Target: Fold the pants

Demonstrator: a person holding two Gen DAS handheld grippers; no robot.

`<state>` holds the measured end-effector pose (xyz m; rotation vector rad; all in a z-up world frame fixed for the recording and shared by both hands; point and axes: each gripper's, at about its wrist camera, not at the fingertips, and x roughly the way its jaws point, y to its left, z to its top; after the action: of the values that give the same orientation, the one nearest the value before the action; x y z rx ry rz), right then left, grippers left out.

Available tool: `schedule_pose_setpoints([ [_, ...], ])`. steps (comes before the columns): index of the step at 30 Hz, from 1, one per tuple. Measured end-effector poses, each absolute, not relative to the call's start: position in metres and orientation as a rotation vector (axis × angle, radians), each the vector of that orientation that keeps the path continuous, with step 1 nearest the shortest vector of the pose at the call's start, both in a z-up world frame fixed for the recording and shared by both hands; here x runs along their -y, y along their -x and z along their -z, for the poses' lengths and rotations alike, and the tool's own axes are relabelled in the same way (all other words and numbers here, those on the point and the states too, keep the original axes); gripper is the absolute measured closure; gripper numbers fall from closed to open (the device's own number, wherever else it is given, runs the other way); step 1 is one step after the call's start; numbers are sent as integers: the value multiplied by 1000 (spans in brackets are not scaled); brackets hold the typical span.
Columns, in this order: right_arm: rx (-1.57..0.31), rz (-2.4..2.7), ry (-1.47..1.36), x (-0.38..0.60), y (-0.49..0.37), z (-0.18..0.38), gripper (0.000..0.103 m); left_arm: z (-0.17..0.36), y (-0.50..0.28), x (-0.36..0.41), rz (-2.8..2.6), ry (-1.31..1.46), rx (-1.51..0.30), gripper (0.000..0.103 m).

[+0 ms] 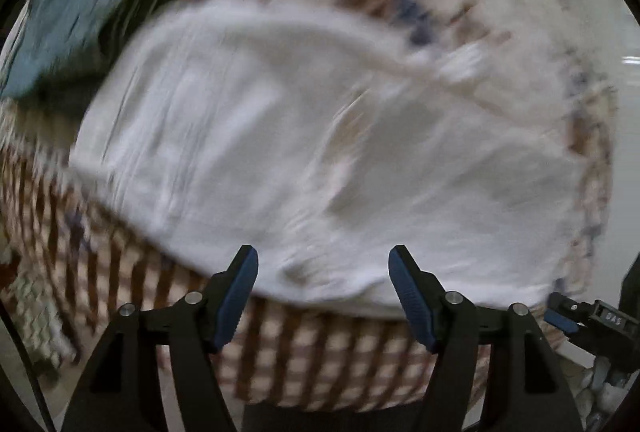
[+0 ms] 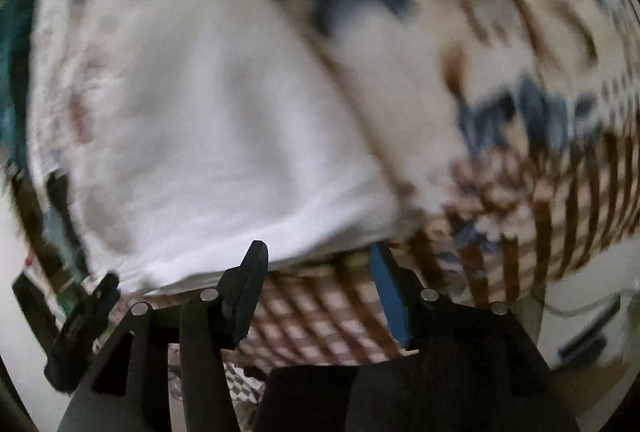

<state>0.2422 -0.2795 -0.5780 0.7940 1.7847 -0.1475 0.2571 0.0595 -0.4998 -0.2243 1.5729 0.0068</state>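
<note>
The white pants (image 1: pixel 280 131) lie as a broad folded bundle on a brown and white checked cloth (image 1: pixel 320 372); both views are blurred. My left gripper (image 1: pixel 324 252) hangs above the bundle's near edge, open, with nothing between its blue pads (image 1: pixel 240 296). In the right wrist view the pants (image 2: pixel 200 131) fill the left and middle. My right gripper (image 2: pixel 319 250) is open over the checked cloth (image 2: pixel 328 312) just off the near hem, holding nothing. Part of the right gripper (image 1: pixel 580 316) shows at the left view's lower right.
A teal garment (image 1: pixel 68 19) with something dark beside it lies at the far left of the cloth. Blue and brown patterning (image 2: pixel 520 103) covers the cloth to the right of the pants. Pale floor (image 1: pixel 624 11) lies beyond the cloth's edge.
</note>
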Motion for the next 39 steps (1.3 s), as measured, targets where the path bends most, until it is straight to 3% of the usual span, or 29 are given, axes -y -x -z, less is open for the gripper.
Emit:
schedule_pose_setpoints([
  [2,-1749,43,-732,262,-270,558,40,494,-274,-45,41,229,-1524,36],
  [7,-1637,-223,-666,213,-372,556,38,537,-324,-48,34,209,-1524,36],
  [13,-1656,-470,-474,150,-478,608,38,568,-333,-58,29,215,-1577,34],
  [14,-1667,-515,-415,139,-484,618,43,568,-331,-57,29,204,-1575,34],
  [15,-1689,-533,-347,128,-491,628,55,568,-331,-57,27,203,-1575,34],
  [16,-1705,-532,-291,121,-495,637,95,570,-332,-55,23,210,-1576,34],
  [25,-1737,-430,-601,158,-503,662,99,552,-355,-92,-3,481,-1540,34],
  [30,-1742,-392,-671,182,-502,661,99,581,-381,-95,-49,478,-1568,31],
  [33,-1733,-427,-678,198,-505,641,88,588,-389,-93,-56,464,-1572,27],
  [34,-1734,-449,-636,198,-506,633,65,588,-389,-92,-58,458,-1571,26],
  [35,-1737,-463,-586,197,-505,627,35,588,-390,-90,-60,455,-1567,26],
  [36,-1740,-482,-526,192,-503,623,27,588,-390,-89,-62,453,-1564,26],
  [39,-1780,-571,-338,175,-491,622,29,588,-387,-86,-65,463,-1559,26],
])
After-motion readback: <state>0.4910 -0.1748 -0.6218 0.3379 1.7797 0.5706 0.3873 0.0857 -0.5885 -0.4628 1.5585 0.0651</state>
